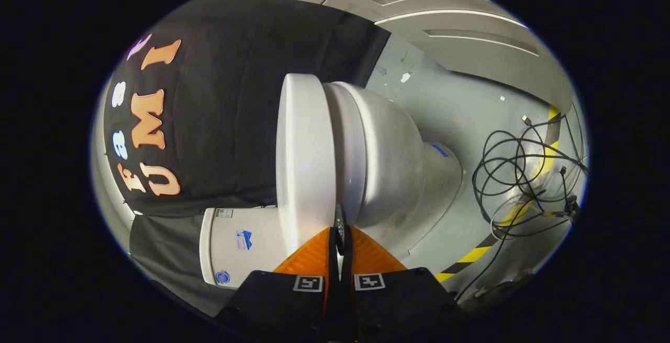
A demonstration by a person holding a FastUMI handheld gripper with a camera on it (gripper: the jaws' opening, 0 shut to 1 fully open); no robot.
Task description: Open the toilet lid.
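While the tongs [340, 238] sit pressed almost together at the seam just ahead, between the smooth white plastic toilet lid [305, 159] and the glossy white ceramic bowl [387, 159], any sideways drift could slip them off the lid's thin edge.

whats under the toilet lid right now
The white plastic toilet lid is down on the glossy white ceramic bowl, so the seat and the bowl's inside are covered. The tool has its fingers together at the lid's edge.
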